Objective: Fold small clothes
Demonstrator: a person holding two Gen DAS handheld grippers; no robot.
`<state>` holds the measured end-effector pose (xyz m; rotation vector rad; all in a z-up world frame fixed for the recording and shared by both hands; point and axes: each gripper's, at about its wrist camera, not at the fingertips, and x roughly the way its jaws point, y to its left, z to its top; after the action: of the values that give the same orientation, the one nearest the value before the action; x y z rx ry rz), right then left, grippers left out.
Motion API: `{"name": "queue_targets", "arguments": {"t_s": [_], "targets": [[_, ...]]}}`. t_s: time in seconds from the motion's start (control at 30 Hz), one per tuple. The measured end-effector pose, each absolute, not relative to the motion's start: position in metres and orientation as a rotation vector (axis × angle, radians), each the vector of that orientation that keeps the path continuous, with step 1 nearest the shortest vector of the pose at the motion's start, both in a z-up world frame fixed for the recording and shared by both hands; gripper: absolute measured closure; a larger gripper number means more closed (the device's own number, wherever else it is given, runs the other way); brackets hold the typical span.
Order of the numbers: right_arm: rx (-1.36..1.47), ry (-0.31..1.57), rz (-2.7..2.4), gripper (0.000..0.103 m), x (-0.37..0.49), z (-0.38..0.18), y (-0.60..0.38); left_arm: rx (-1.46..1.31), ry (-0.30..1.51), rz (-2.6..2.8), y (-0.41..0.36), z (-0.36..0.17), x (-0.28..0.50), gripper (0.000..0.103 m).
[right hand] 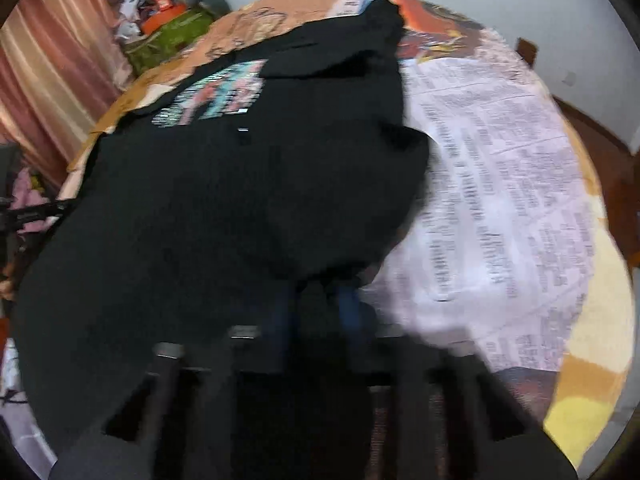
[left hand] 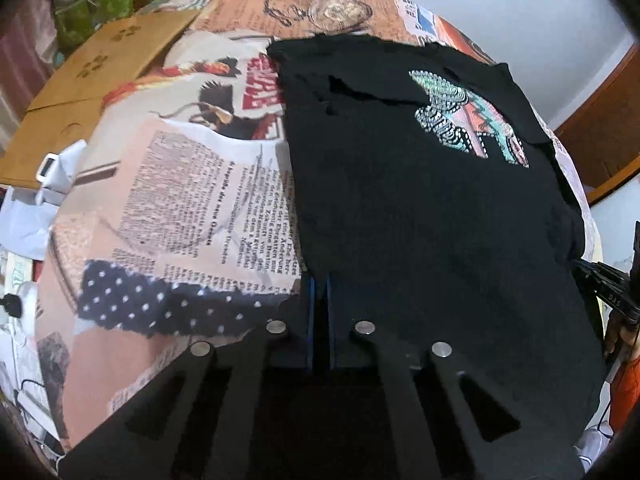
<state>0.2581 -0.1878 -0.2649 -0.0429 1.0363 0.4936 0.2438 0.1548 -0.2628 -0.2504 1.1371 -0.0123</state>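
Black shirt (left hand: 420,200) lies on the table (left hand: 168,184), which wears a newspaper-collage cover; shirt fills centre and right of the left wrist frame, print (left hand: 468,120) facing up at upper right; near hem runs along the bottom, just above the claw.

Left claw (left hand: 319,300): blue-edged fingers (left hand: 307,312) nearly together at bottom centre, pinched on the shirt's near-left hem corner; cloth sits between them; clenched on shirt.

Right claw (right hand: 318,300): bottom centre of the right wrist frame, heavily blurred; blue fingers (right hand: 350,308) close together with a bunched fold of shirt (right hand: 240,208) rising out of them; reads as grasping the shirt; that fold is lifted and draped toward frame centre, over the flat part; print (right hand: 216,96) visible at upper left, partly covered by a folded sleeve.

Right claw's body also shows at the right edge of the left wrist frame, touching the shirt's side edge; left claw's body (right hand: 28,212) shows at the left edge of the right wrist frame.

Cardboard box (left hand: 100,92) at left beyond the table; green bag (left hand: 108,4) at upper left; pink curtain (right hand: 52,72) at left of the right wrist frame.
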Motion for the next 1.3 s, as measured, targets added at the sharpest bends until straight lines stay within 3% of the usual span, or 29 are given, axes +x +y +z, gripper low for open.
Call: {"name": "queue_targets", "arguments": {"t_s": [0.4,0.57,0.7,0.8,0.87,1.0,1.1,1.3], "targets": [[-0.003,0.765,0.538,0.094,0.262,-0.169,-0.201,-0.225,0.829,0.003,0.158,-0.141,0.255,0.099],[0.008,0.733,0.503,0.094,0.292,-0.165,-0.198,-0.227,0.857,0.037,0.166,-0.149,0.305,0.099],[0.041,0.814,0.474,0.093,0.323,-0.194,-0.194,-0.237,0.974,0.085,0.176,-0.198,0.341,0.098],[0.016,0.866,0.411,0.089,0.330,-0.210,-0.200,-0.231,1.050,0.136,0.181,-0.229,0.348,0.088],[0.017,0.899,0.390,0.078,0.332,-0.217,-0.206,-0.225,1.079,0.159,0.187,-0.239,0.343,0.083],[0.042,0.903,0.378,0.062,0.314,-0.212,-0.227,-0.217,1.068,0.174,0.200,-0.237,0.319,0.054],[0.044,0.907,0.373,0.059,0.301,-0.207,-0.240,-0.214,1.042,0.192,0.210,-0.227,0.293,0.046],[0.078,0.942,0.357,0.057,0.268,-0.211,-0.260,-0.282,1.067,0.183,0.221,-0.224,0.252,0.046]]}}
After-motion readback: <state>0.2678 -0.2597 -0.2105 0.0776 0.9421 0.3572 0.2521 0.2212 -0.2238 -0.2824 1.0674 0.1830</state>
